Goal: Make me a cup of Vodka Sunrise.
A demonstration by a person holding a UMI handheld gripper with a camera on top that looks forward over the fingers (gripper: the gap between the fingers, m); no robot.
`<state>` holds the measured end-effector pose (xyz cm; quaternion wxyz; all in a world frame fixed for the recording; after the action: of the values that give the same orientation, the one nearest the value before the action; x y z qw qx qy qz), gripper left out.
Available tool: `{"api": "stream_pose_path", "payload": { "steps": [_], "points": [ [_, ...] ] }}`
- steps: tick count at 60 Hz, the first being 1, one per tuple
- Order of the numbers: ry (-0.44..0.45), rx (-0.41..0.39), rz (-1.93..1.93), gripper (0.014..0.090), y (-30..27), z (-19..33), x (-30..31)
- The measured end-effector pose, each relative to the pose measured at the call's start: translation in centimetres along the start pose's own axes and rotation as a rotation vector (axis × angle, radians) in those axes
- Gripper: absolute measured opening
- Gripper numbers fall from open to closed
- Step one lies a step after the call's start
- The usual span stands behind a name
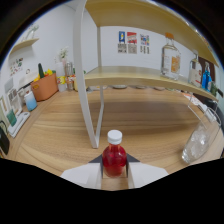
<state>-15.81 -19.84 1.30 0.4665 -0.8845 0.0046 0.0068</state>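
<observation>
Both fingers of your tool (114, 172) seem to pinch the red bottle (114, 157) with a white cap, above the worktop (145, 125); a clear glass (196, 144) stands well apart.

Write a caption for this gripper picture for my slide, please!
Gripper holding a small red bottle above a wooden table, shelf behind.

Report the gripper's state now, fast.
Gripper: closed on the red-liquid bottle with a white cap, jaws pressing on both its sides.
</observation>
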Motion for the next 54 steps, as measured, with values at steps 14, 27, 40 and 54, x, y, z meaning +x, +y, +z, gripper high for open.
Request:
{"api": "stream_pose_path", "payload": {
  "steps": [14,27,40,54],
  "points": [
    [-0.053,-0.010,-0.002,0.0500,0.3,-0.9,-0.7],
    [-0.126,0.058,-0.032,0.0860,-3.2,-6.5,-0.8],
    [-0.121,0.172,-0.001,0.0859,-7.4,-14.5,4.3],
    [-0.047,0.171,0.003,0.0855,-5.1,-18.3,14.0]
  ]
}}
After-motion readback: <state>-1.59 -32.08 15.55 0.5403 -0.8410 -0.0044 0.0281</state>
